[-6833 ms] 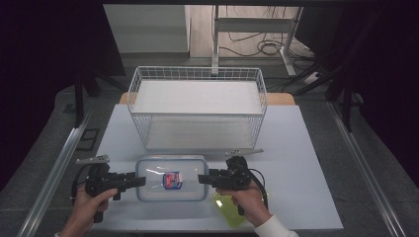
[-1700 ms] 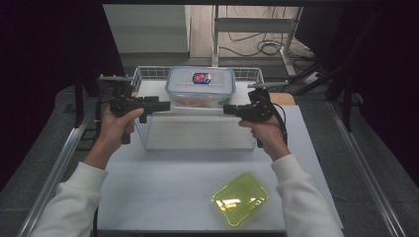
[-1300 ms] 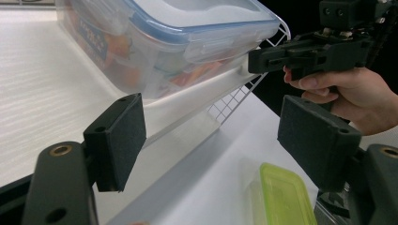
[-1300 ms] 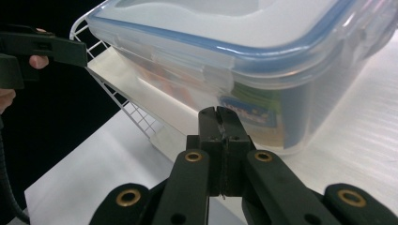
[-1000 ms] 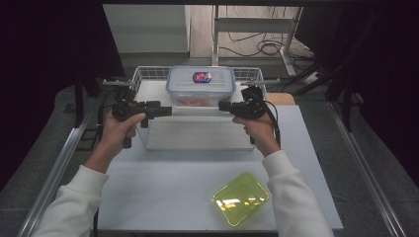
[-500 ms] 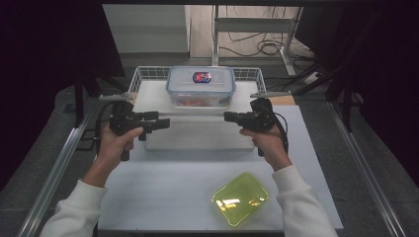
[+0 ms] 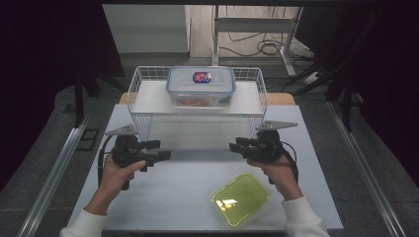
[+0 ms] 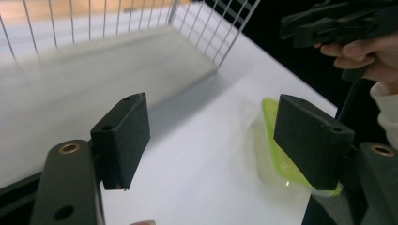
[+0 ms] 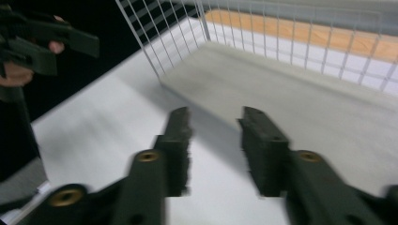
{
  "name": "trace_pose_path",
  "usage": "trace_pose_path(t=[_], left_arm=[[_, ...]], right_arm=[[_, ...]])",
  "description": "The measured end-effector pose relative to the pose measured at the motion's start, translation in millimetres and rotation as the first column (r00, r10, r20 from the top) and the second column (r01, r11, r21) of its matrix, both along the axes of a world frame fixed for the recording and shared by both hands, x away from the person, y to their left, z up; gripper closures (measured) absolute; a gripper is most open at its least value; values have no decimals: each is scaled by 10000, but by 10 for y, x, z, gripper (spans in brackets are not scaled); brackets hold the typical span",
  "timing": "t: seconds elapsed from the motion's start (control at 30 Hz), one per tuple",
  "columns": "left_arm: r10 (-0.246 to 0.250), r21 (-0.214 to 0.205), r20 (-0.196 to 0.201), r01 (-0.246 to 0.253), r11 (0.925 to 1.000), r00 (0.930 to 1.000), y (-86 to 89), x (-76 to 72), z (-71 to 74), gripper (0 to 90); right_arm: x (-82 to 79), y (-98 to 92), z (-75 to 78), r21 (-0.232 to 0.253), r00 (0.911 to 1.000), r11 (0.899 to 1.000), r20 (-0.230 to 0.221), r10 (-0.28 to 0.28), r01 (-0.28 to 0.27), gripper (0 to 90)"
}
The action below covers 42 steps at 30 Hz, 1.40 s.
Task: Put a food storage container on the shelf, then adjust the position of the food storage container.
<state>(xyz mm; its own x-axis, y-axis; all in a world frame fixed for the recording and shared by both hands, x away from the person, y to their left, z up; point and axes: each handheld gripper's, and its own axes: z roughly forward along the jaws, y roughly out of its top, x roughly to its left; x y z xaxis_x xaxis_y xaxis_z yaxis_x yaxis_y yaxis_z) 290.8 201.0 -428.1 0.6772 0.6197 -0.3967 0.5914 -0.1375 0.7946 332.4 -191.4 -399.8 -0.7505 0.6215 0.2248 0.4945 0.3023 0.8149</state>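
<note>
Had both tools empty with jaws apart, left tool (image 7: 157, 156) and right tool (image 7: 240, 147) low over the tabletop (image 7: 188, 197), since the clear container (image 7: 200, 87) sat on the wire rack (image 7: 148, 103) and its green lid (image 7: 241, 198) lay nearby, probably next.

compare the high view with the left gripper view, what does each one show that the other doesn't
High view alone: the clear lidded container sitting on top of the wire rack, and the person's left gripper seen from outside, held over the table in front of the rack. Left gripper view alone: a close look between its own two black jaws, set wide apart with nothing between them. Both: the green lid lying on the white table, the rack's wire side, and the right gripper.
</note>
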Motion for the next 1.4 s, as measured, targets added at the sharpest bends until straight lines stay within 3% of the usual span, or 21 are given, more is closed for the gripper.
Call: trace_pose_path(t=[0.2,0.4,0.53,0.6,0.73,0.93,1.1,1.4], left_arm=[[-105,406,-301,117,9991,9995,-66,-93,-174,253],[-87,402,-545,109,9991,9985,-55,-200,-264,249],[180,602,-644,-141,9981,9978,-14,-234,-328,245],[81,593,-813,-33,9982,9967,-19,-247,-374,246],[-11,1045,-922,107,9945,9957,-43,-248,-432,245],[-3,1308,-887,119,9913,9961,-59,-256,-442,247],[44,1235,-845,61,9923,9964,-23,-248,-439,246],[-62,1259,-946,181,9919,9955,-31,-263,-448,245]], right_arm=[[-167,-142,-222,-45,9990,9999,-443,108,-110,478],[-235,-218,-360,-104,9967,9997,-791,190,-199,453],[-271,-262,-463,-521,9936,9982,-1102,253,-312,462],[-284,-294,-483,-562,9929,9982,-1179,134,-202,449],[-341,-376,-477,-519,9929,9987,-1189,-54,-8,428],[-436,-444,-483,-542,9919,9985,-1259,-134,66,439],[-530,-484,-484,-653,9933,9979,-1157,-64,-12,485],[-746,-684,-513,-1295,9925,9915,-1224,-30,-130,806]])
